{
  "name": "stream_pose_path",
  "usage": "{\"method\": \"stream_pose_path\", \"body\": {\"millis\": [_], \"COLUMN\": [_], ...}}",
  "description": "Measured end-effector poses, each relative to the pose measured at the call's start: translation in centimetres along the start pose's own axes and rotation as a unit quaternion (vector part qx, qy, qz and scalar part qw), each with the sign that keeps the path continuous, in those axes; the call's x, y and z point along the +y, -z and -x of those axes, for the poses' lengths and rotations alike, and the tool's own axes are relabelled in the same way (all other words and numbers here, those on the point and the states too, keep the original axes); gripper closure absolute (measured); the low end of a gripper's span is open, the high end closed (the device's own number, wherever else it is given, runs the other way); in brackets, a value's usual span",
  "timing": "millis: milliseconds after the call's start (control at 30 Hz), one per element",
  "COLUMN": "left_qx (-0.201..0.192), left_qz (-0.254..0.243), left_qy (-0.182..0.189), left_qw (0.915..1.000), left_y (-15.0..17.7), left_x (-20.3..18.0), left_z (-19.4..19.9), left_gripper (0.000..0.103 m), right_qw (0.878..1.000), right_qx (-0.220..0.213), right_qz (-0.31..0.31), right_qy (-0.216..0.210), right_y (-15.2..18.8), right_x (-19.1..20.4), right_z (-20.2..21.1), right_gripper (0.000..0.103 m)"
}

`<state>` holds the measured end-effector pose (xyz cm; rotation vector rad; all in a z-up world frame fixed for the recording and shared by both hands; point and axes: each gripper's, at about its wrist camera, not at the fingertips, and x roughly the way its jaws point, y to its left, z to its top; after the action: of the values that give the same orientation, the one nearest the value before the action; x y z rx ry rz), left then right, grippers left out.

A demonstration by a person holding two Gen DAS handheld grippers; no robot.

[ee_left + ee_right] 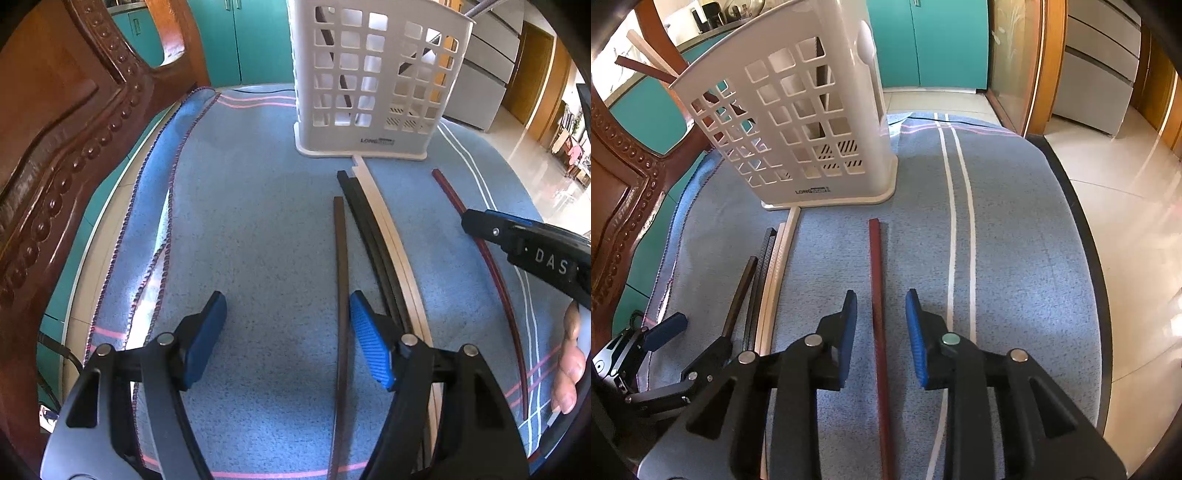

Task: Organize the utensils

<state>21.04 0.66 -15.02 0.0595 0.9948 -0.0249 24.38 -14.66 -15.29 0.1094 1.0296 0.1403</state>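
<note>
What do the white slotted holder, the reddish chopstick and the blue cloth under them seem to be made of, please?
The white slotted holder looks like moulded plastic: smooth, slightly glossy walls with a uniform grid of square holes. The reddish chopstick appears to be lacquered wood or possibly a composite; its dark red surface has a dull sheen, so I can't tell which. The blue cloth is a woven, towel-like fabric with a fuzzy texture and stitched edge.

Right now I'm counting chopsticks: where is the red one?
The red chopstick lies on the blue towel between the right gripper's open fingers, right of the other chopsticks.

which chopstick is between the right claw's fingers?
The red chopstick, lying alone between the open right claw; the dark brown, black and cream ones lie farther left.
</note>
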Motion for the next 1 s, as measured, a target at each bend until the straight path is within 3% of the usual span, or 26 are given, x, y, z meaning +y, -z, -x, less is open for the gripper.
{"method": "stream_pose_path", "body": {"millis": [1000], "left_qx": [-0.012], "left_qz": [-0.012], "left_qy": [-0.016], "left_qw": [0.9997], "left_y": [-0.16], "left_x": [-0.59], "left_z": [-0.10], "left_gripper": [0.036], "right_qw": [1.000], "right_qx": [0.008], "right_qz": [-0.003], "right_qy": [-0.006], "right_y": [0.22], "right_x": [0.44], "right_z": [-0.48], "right_gripper": [0.064]}}
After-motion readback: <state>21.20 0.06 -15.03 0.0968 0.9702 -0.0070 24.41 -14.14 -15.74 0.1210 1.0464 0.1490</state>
